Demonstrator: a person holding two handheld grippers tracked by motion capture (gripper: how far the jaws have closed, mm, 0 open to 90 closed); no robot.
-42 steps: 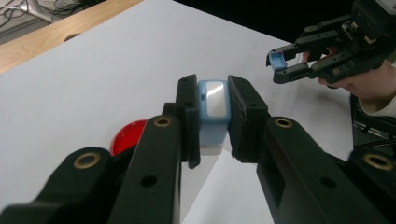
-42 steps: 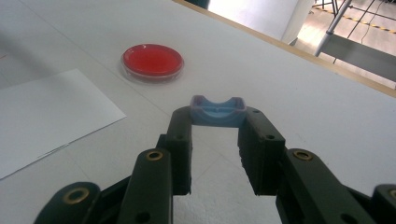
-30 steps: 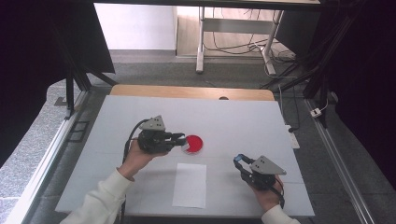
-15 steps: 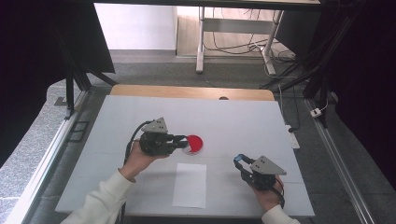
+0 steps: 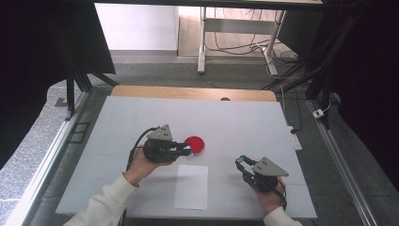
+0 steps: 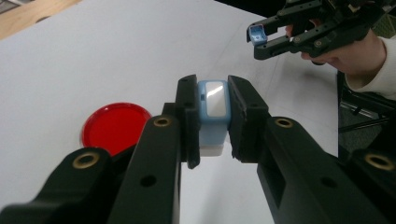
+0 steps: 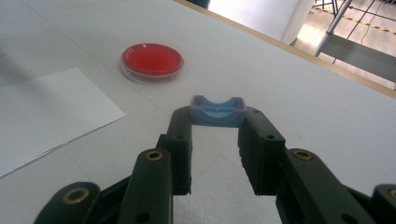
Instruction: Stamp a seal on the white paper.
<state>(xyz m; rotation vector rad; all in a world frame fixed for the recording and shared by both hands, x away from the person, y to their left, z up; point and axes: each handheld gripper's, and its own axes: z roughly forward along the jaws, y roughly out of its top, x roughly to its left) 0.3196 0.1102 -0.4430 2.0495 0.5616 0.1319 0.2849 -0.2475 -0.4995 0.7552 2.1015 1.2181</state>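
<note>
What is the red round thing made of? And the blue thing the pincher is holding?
The red round dish looks like clear shiny plastic with red inside: its rim is see-through and glossy. The blue stamp between the left gripper's jaws looks like smooth plastic with a shiny silvery label; its lower part is white.

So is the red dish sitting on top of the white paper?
No, the red dish rests on the bare table, apart from the white paper.

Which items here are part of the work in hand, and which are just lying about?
In hand:
- blue-and-white stamp, clamped in the left gripper
- blue cap, clamped in the right gripper
- red ink pad
- white paper sheet

Lying about:
- power strip beside the table
</note>
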